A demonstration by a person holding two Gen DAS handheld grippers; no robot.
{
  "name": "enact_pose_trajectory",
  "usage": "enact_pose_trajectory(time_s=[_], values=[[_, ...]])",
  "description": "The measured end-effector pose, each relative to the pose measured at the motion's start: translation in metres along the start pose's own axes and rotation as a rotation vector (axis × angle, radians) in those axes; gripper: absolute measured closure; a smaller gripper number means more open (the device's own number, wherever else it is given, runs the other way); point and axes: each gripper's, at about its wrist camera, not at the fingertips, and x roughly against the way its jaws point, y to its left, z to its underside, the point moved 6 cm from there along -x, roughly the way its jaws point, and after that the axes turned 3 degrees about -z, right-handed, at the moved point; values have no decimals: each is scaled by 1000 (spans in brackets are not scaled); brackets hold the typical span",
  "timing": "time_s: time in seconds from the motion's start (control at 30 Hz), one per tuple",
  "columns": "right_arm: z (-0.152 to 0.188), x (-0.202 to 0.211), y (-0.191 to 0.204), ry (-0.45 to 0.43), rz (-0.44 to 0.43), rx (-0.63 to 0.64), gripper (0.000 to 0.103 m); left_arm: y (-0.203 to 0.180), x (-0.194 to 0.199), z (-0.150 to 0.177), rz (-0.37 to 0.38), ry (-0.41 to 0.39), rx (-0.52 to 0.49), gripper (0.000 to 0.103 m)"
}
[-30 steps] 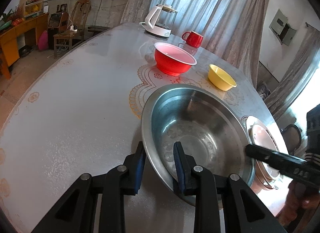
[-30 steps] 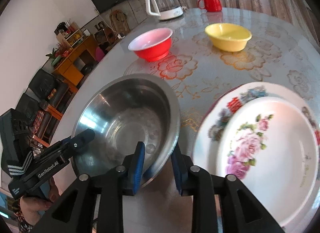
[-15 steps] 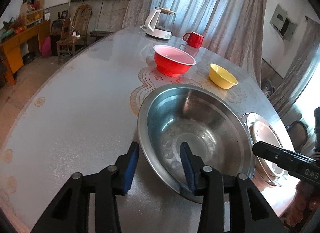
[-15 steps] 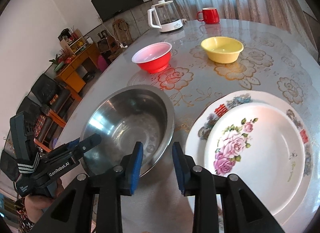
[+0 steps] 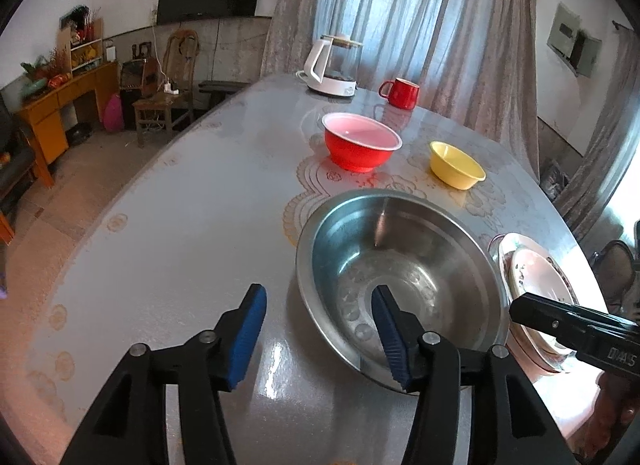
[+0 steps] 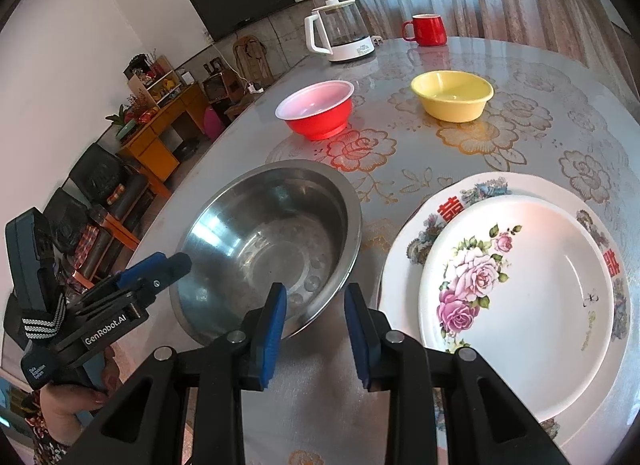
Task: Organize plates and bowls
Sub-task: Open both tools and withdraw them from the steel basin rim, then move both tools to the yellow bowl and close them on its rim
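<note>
Left claw (image 5: 318,323), just widened, straddles steel bowl (image 5: 400,277) rim beside plates (image 6: 516,305).

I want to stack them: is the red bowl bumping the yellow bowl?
Apart. In the right wrist view, a strip of flowered tablecloth shows plainly between the red bowl and the yellow bowl; the left wrist view shows the same gap.

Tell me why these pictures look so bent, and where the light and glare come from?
Left wrist view: the fisheye lens bows the table edge and darkens the corners; window light through the curtains washes out the right edge and streaks the steel bowl. Right wrist view: the same bending; soft daylight brightens the flowered plate, and the steel bowl shows bright patches. Both look sharp.
</note>
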Motion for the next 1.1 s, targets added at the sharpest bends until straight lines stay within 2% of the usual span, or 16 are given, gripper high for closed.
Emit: enact_pose_trajectory(time_s=[0.2, 0.27, 0.33, 0.37, 0.5, 0.6, 0.67, 0.77, 0.83, 0.93, 1.0, 1.1], values=[[-2, 0, 0, 2, -11, -1, 73, -6, 7, -10, -2, -10, -20, 45], [-3, 2, -1, 2, -16, -4, 73, -9, 10, -17, 9, -20, -21, 41], [-7, 7, -4, -12, -10, -4, 73, -12, 12, -25, 47, -25, -9, 35], [-11, 12, -7, -29, -1, -5, 73, -15, 10, -31, 94, -10, 18, 34], [-27, 27, -28, -82, 40, -22, 73, -30, 2, -48, 162, 30, 51, 34], [-40, 35, -51, -91, 85, -38, 73, -50, -1, -64, 177, 31, 6, 32], [-51, 40, -66, -99, 114, -44, 73, -69, -3, -76, 177, 23, -48, 23], [-72, 47, -94, -116, 178, -45, 73, -95, -10, -93, 199, 27, -103, 19], [-82, 48, -109, -123, 204, -55, 73, -109, -19, -104, 231, 52, -111, 17], [-102, 46, -136, -115, 212, -88, 73, -125, -39, -118, 300, 119, -66, 15], [-112, 43, -150, -98, 222, -106, 71, -135, -56, -128, 305, 163, -47, 15], [-130, 34, -168, -82, 250, -112, 71, -149, -75, -140, 289, 189, -58, 15]])
